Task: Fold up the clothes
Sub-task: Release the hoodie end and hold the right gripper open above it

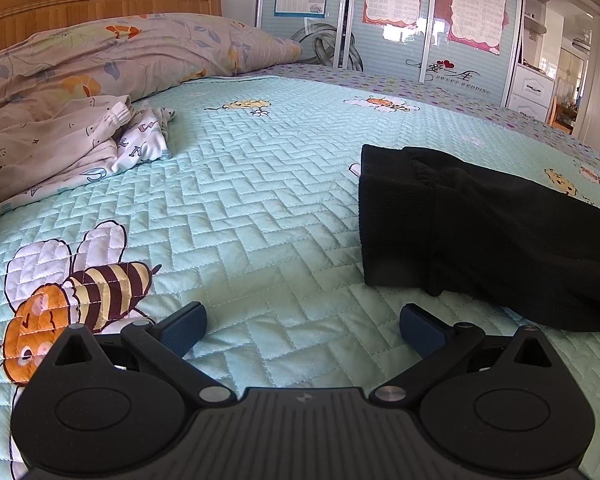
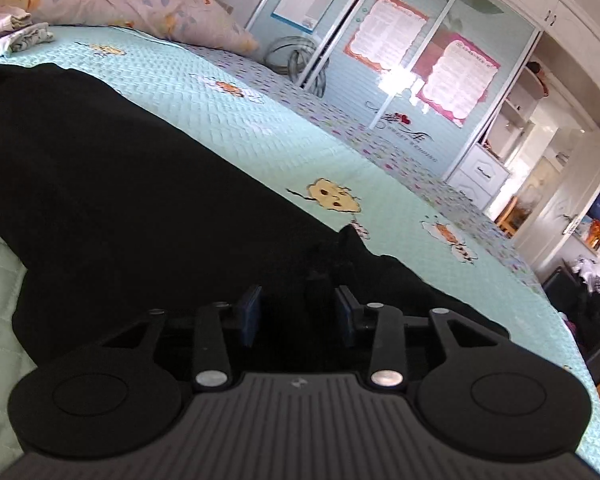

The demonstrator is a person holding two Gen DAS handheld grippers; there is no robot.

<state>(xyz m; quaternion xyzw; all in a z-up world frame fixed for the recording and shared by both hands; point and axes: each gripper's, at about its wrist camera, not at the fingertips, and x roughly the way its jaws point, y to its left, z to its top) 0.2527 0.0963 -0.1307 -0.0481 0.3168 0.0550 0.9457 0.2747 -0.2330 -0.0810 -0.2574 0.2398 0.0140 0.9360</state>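
Note:
A black garment (image 1: 480, 232) lies folded on the bed to the right of my left gripper (image 1: 302, 320), its ribbed waistband end facing left. The left gripper hovers low over the bare quilt with its blue pads (image 1: 184, 330) wide apart and nothing between them, so it is open. In the right wrist view the black garment (image 2: 120, 184) fills the left and middle. My right gripper (image 2: 296, 300) sits at the garment's near edge, its pads (image 2: 249, 312) drawn in on a bunched ridge of black cloth that peaks just ahead of them.
A mint quilted bedspread (image 1: 260, 208) with bee prints covers the bed. Light patterned clothes (image 1: 60, 148) are piled at the far left below a floral pillow (image 1: 112, 52). Sliding wardrobe doors (image 1: 420, 28) stand beyond the bed, and a doorway (image 2: 540, 184) opens at the right.

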